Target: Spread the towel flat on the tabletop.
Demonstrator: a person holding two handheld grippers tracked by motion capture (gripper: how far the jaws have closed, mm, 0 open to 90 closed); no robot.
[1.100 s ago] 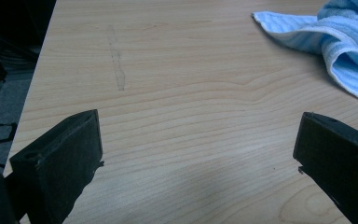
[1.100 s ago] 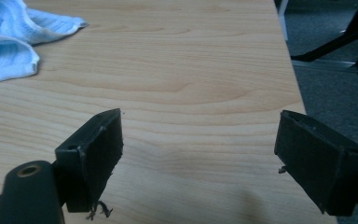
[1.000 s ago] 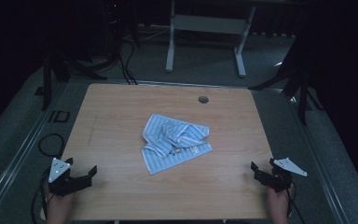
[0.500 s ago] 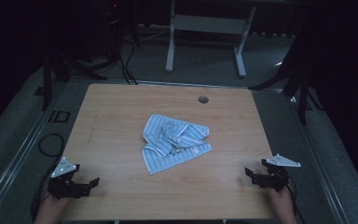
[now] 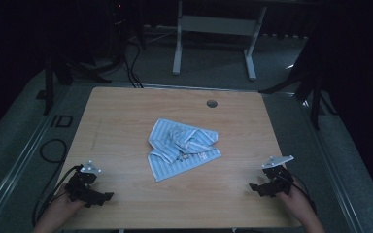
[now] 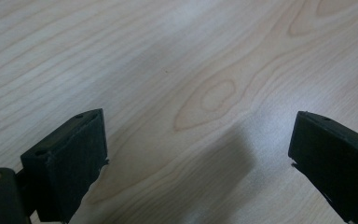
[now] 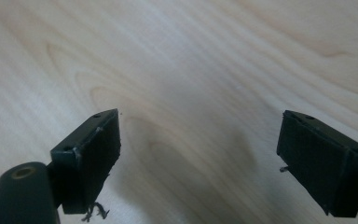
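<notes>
From the high view, a crumpled striped cloth lies mid-surface, ahead of both grippers and between them. The left gripper rests at the near left corner, the right gripper at the near right; both sit well apart from the cloth, the right one perhaps slightly nearer, though the dim light makes that hard to judge. The cloth's long axis runs roughly across the surface, from one gripper's side toward the other's.

In the left gripper view, the jaws stand wide apart over bare wood.

The right gripper view shows the same: jaws spread, nothing between them.
</notes>
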